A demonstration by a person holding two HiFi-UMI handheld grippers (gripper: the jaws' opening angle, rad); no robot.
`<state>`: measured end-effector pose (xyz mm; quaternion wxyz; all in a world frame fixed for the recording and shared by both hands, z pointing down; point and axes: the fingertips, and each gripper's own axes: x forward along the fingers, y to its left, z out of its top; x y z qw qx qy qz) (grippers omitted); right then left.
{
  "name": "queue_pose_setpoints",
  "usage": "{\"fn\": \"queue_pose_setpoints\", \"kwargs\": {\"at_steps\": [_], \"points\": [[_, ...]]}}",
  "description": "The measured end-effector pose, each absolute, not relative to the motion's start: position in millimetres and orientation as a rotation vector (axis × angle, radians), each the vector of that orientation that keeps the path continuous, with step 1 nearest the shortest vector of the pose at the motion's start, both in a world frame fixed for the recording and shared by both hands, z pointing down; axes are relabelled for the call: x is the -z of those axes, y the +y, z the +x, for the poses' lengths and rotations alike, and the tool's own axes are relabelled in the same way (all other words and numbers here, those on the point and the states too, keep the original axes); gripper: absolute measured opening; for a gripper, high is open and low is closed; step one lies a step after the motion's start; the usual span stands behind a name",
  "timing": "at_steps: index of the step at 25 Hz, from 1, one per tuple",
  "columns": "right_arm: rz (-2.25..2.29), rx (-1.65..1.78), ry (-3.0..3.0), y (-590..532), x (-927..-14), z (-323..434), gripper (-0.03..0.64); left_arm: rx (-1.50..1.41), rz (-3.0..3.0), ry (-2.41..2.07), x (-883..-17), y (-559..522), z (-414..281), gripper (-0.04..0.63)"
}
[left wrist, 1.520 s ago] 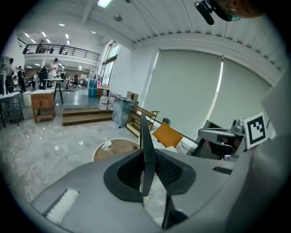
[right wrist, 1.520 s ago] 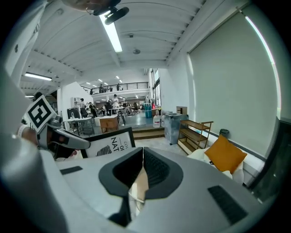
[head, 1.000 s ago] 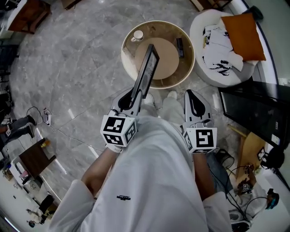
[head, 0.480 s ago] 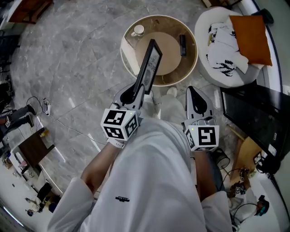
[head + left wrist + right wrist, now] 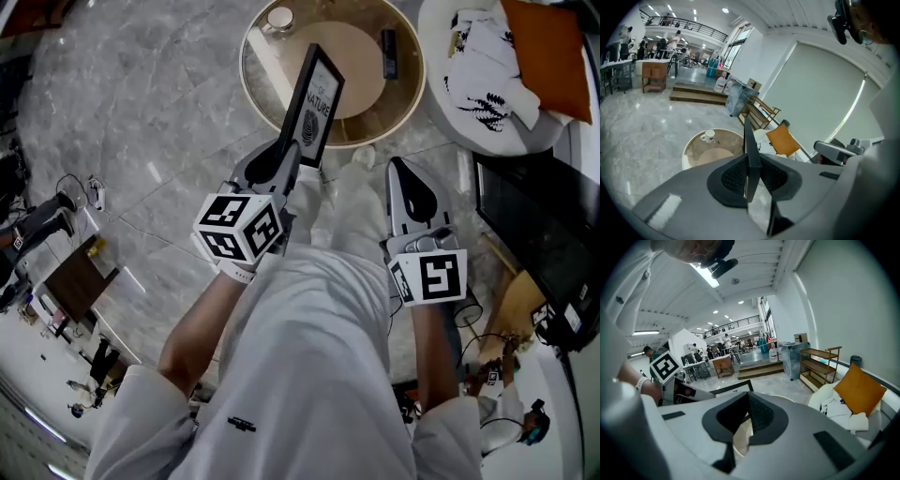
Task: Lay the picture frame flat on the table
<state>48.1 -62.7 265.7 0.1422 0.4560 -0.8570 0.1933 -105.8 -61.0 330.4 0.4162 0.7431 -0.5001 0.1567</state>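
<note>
Picture frame [image 5: 314,103] further over table [image 5: 267,75]

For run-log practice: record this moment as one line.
left tongs: shut on picture frame | right tongs: shut, empty | picture frame: upright, off table

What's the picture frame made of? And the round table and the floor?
Picture frame: black border with a dull, matte look, maybe wood or plastic; I can't tell which.
Table: shiny, see-through top, probably glass, since a tan disc shows underneath; the rim is cream and smooth.
Floor: grey veined slabs with bright reflections, likely polished marble or marble-look tile.
</note>
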Motion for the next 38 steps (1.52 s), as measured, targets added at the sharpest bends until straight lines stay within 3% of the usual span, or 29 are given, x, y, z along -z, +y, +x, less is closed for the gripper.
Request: {"fn": "queue_pose_setpoints", "kwargs": {"at_steps": [38], "points": [[1.211,-0.76,-2.35,-76,-498,54,0.003,-0.428,1.848,-0.936,-599,-93,-48,0.067]]}}
